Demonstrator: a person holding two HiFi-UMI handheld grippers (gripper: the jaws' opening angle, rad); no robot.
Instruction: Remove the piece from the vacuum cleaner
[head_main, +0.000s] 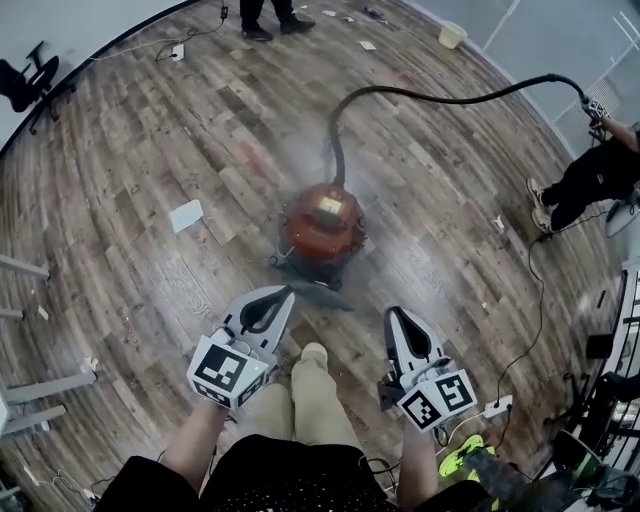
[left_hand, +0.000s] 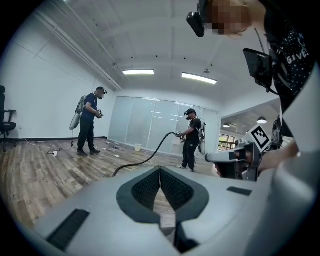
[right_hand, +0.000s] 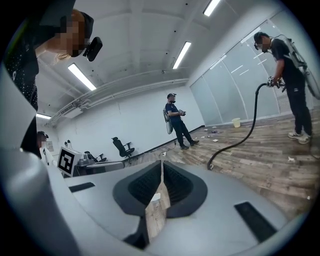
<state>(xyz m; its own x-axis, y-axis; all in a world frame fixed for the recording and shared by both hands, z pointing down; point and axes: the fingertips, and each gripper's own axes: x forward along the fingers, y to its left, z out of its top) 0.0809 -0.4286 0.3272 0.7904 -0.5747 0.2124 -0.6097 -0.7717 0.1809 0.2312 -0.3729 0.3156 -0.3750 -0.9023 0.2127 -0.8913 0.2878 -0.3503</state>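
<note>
A red canister vacuum cleaner stands on the wooden floor just ahead of my feet. Its black hose arcs up and to the right to a person who holds its far end. My left gripper hovers near the vacuum's front left, shut and empty. My right gripper hovers to the vacuum's front right, also shut with nothing in it. In the left gripper view the pads meet, with the hose beyond them. The right gripper view shows its jaws together and the hose lying on the floor.
A white sheet lies on the floor left of the vacuum. A black office chair stands far left and a pale bucket at the back. Another person stands far off. A power strip and cable lie at the right.
</note>
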